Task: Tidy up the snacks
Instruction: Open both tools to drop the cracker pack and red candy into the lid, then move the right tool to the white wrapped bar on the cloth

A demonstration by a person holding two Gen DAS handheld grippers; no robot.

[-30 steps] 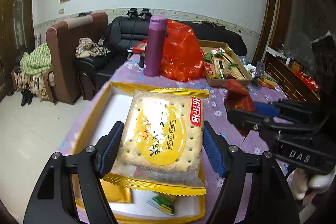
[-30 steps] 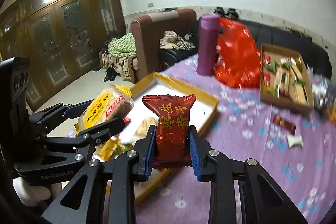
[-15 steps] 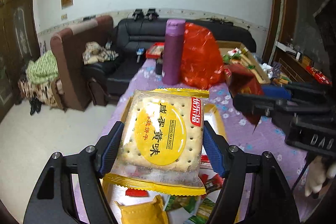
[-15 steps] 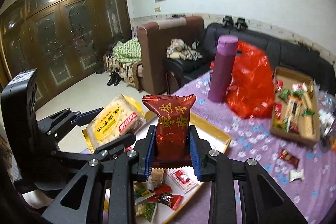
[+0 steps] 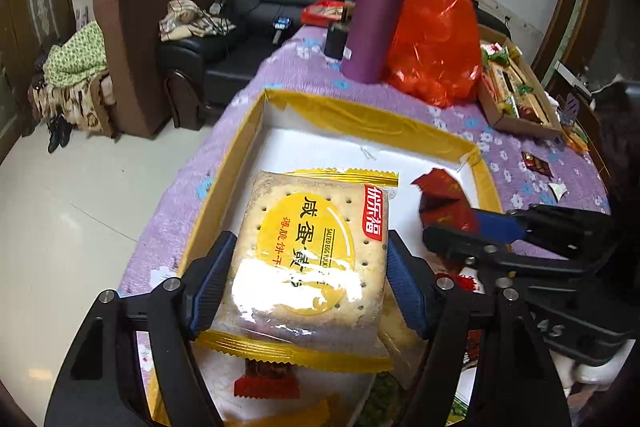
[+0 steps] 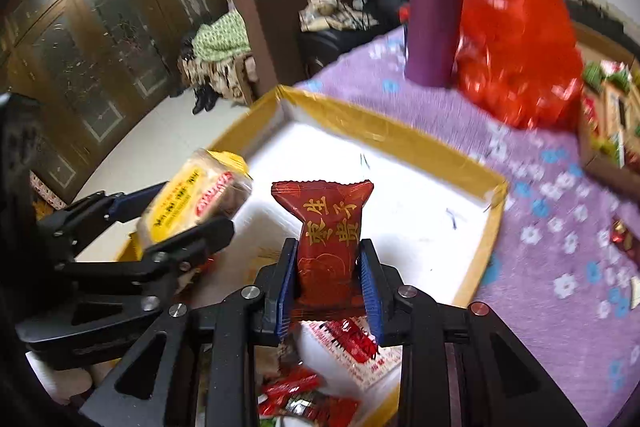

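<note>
My left gripper [image 5: 308, 279] is shut on a yellow salted egg yolk biscuit pack [image 5: 312, 251] and holds it above the near part of the yellow-rimmed white tray [image 5: 360, 115]. It also shows in the right wrist view [image 6: 192, 203]. My right gripper [image 6: 328, 283] is shut on a dark red snack pouch [image 6: 328, 227] over the same tray [image 6: 384, 135]; the pouch shows in the left wrist view [image 5: 444, 199] at the right. Several snack packets [image 6: 344, 339] lie in the tray's near end.
A purple bottle [image 5: 380, 11] and a red plastic bag [image 5: 436, 39] stand behind the tray on the purple flowered tablecloth [image 5: 532, 163]. A cardboard box of snacks [image 5: 516, 95] is at the far right. Loose candies [image 5: 536, 163] lie on the cloth. Sofas stand beyond the table.
Both grippers have come down and forward over the tray, still holding their packs. The tray's empty white far half now fills the middle of both views.
</note>
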